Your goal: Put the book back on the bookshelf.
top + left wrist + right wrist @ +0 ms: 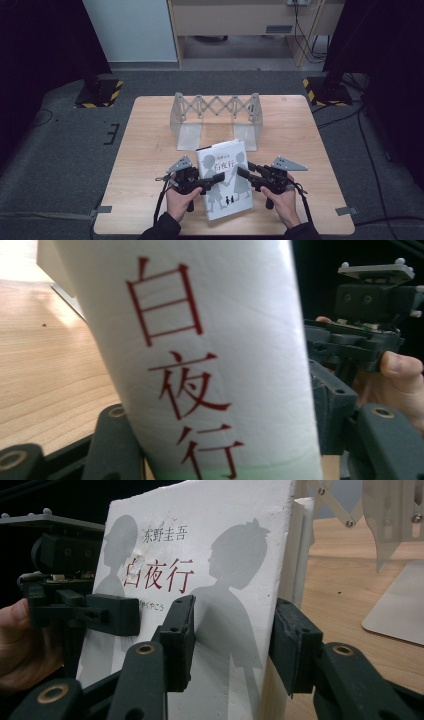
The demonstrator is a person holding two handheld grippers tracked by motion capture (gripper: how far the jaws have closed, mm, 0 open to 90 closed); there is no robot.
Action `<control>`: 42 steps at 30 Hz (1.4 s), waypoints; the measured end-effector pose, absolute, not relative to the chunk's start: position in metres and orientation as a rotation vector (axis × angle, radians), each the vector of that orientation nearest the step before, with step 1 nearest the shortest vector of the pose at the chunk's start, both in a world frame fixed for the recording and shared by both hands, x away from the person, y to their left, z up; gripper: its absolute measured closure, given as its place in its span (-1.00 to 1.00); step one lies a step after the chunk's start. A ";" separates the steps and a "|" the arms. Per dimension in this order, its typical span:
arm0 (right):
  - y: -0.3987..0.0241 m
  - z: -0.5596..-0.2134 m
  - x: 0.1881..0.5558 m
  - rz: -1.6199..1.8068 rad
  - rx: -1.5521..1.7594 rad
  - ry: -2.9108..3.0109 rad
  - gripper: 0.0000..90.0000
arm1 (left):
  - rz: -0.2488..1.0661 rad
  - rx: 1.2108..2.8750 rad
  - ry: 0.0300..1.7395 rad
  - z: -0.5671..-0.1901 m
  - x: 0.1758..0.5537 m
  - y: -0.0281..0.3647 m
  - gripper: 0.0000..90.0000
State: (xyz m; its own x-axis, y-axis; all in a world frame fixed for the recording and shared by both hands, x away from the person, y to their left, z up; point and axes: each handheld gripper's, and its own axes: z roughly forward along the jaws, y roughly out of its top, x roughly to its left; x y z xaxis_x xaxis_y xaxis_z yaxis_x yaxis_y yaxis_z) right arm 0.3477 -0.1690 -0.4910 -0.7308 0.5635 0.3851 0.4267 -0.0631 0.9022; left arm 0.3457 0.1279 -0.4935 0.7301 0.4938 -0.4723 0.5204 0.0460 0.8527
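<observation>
A white book (226,195) with grey silhouettes and a red title is held between both grippers near the table's front, cover towards the high camera. My left gripper (214,179) is shut on its left side; in the left gripper view the spine (210,340) sits between the jaws of that gripper (222,415). My right gripper (243,173) is shut on its right side, and in the right gripper view the gripper (235,640) has one jaw on the cover (200,555) and the other behind the page edge.
A metal scissor-frame book rack (217,107) stands on the wooden table (150,150) just behind the book, its base plate (400,610) close on the right. Striped stand bases (100,92) (325,90) and cables lie on the floor beyond.
</observation>
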 end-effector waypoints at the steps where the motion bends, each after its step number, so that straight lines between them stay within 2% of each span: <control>1: -0.169 -0.491 0.348 1.922 1.104 2.071 0.25 | -0.015 1.589 0.850 -0.494 0.346 0.127 -0.15; 3: -0.168 -0.492 0.348 1.918 1.099 2.072 0.26 | -0.010 1.600 0.856 -0.495 0.347 0.125 -0.26; 7: -0.169 -0.492 0.348 1.907 1.090 2.082 0.28 | -0.027 1.586 0.861 -0.502 0.348 0.125 -0.28; 10: -0.170 -0.494 0.349 1.913 1.111 2.077 0.28 | -0.059 1.553 0.853 -0.504 0.349 0.126 -0.21; 12: -0.171 -0.496 0.350 1.940 1.132 2.070 0.27 | -0.094 1.523 0.855 -0.504 0.348 0.127 -0.05; 24: -0.173 -0.491 0.348 1.944 1.102 2.064 0.27 | -0.067 1.509 0.843 -0.497 0.345 0.125 -0.01; 30: -0.171 -0.490 0.347 1.971 1.057 2.082 0.29 | -0.108 1.499 0.843 -0.501 0.345 0.123 -0.04; 37: -0.171 -0.491 0.348 1.984 1.053 2.068 0.29 | -0.135 1.483 0.876 -0.495 0.344 0.125 0.08; 42: -0.175 -0.490 0.348 1.987 1.071 2.056 0.20 | -0.127 1.488 0.886 -0.489 0.343 0.129 0.12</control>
